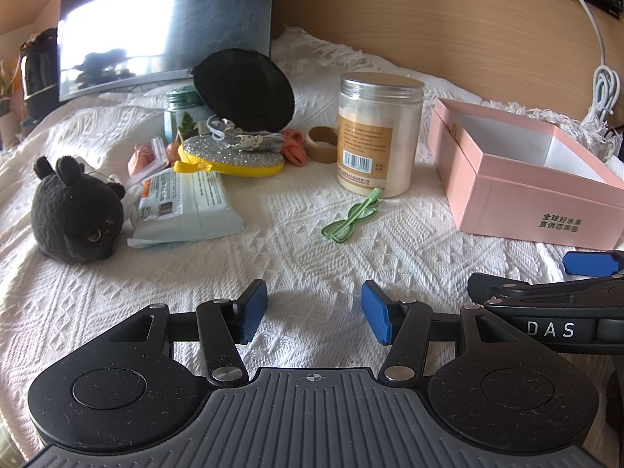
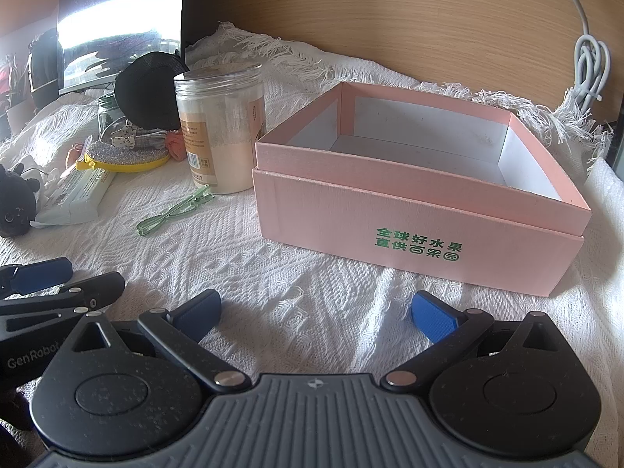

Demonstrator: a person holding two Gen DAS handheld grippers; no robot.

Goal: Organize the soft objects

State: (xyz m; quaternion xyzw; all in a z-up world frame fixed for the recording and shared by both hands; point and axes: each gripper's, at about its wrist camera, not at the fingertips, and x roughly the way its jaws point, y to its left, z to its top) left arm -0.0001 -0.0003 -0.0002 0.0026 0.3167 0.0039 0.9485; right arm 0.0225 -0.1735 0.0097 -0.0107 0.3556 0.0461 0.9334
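A black plush toy (image 1: 76,210) lies at the left on the white bedspread; it also shows in the right wrist view (image 2: 15,210). A yellow-and-silver sponge (image 1: 230,156) with a patterned cloth piece (image 1: 249,140) on it sits in the pile behind. An open, empty pink box (image 2: 421,210) stands at the right; it also shows in the left wrist view (image 1: 518,179). My left gripper (image 1: 314,312) is open and empty, low over the spread. My right gripper (image 2: 316,314) is open and empty in front of the box.
A powder jar (image 1: 376,132), a green clip (image 1: 351,218), a wipes pack (image 1: 187,206), a tape roll (image 1: 321,144), a black round pouch (image 1: 245,89) and a small green-lidded jar (image 1: 183,113) stand nearby. A dark screen (image 1: 163,23) and a wooden headboard (image 1: 429,19) are behind.
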